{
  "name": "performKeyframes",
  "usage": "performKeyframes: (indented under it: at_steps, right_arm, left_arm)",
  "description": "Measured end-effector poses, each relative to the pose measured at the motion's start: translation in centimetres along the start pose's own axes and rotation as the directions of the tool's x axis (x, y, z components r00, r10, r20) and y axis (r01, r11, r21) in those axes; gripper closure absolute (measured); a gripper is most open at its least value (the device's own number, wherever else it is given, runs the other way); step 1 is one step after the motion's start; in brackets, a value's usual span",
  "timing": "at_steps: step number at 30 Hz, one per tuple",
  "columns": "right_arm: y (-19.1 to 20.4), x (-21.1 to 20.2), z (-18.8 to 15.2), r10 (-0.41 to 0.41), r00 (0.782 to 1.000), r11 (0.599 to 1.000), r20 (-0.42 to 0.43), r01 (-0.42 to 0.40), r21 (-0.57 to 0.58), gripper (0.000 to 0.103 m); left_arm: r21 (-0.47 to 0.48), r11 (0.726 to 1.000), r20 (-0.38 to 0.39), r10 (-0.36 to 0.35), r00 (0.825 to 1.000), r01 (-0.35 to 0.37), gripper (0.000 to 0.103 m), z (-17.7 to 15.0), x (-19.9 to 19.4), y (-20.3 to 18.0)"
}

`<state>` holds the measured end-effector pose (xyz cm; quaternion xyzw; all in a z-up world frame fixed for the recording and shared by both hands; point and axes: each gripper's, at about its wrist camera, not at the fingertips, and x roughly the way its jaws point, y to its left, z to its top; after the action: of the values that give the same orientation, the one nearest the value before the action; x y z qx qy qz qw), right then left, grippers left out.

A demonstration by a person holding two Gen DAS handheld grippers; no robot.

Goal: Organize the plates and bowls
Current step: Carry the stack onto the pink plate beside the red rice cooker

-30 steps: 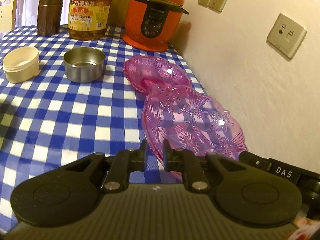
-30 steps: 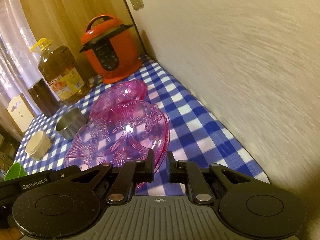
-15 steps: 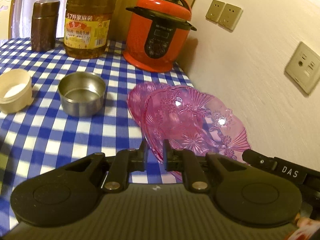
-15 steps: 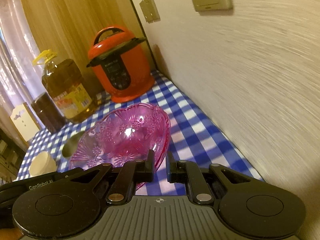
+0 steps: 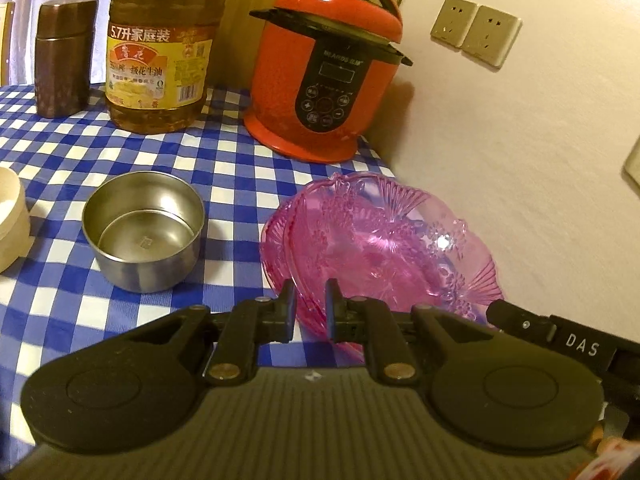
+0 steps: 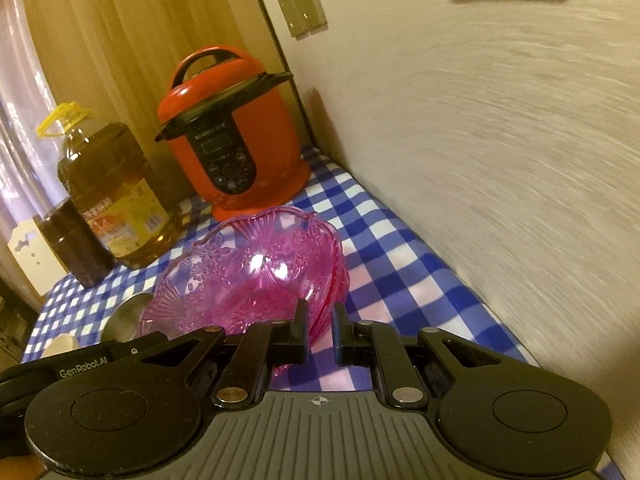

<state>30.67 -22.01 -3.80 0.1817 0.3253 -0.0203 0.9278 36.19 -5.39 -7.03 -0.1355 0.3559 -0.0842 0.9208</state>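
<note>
A pink glass plate (image 5: 384, 240) (image 6: 256, 264) is held by both grippers over a second pink plate (image 5: 276, 236), nested into it or just above it. My left gripper (image 5: 310, 304) is shut on the near left rim of the top plate. My right gripper (image 6: 322, 328) is shut on its near right rim. A steel bowl (image 5: 144, 228) stands on the checked tablecloth left of the plates; it also shows in the right wrist view (image 6: 124, 316). A cream tub (image 5: 10, 220) sits at the far left.
A red pressure cooker (image 5: 328, 76) (image 6: 232, 136) stands at the back by the wall. An oil bottle (image 5: 160, 44) (image 6: 108, 192) and a brown canister (image 5: 62, 56) stand at the back left. The wall (image 5: 520, 160) runs close along the right of the plates.
Both grippers carried the top pink plate away from me, from beside the second pink plate to over it. The two plates now overlap almost fully.
</note>
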Motion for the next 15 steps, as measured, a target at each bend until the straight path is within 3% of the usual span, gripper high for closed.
performKeyframes:
  at_steps: [15]
  right_arm:
    - [0.6,5.1,1.2,-0.049,0.998,0.998,-0.031,0.048,-0.035,0.092]
  left_arm:
    - [0.048,0.999,-0.035,0.021,0.999,-0.019,0.089,1.0,4.7,0.5]
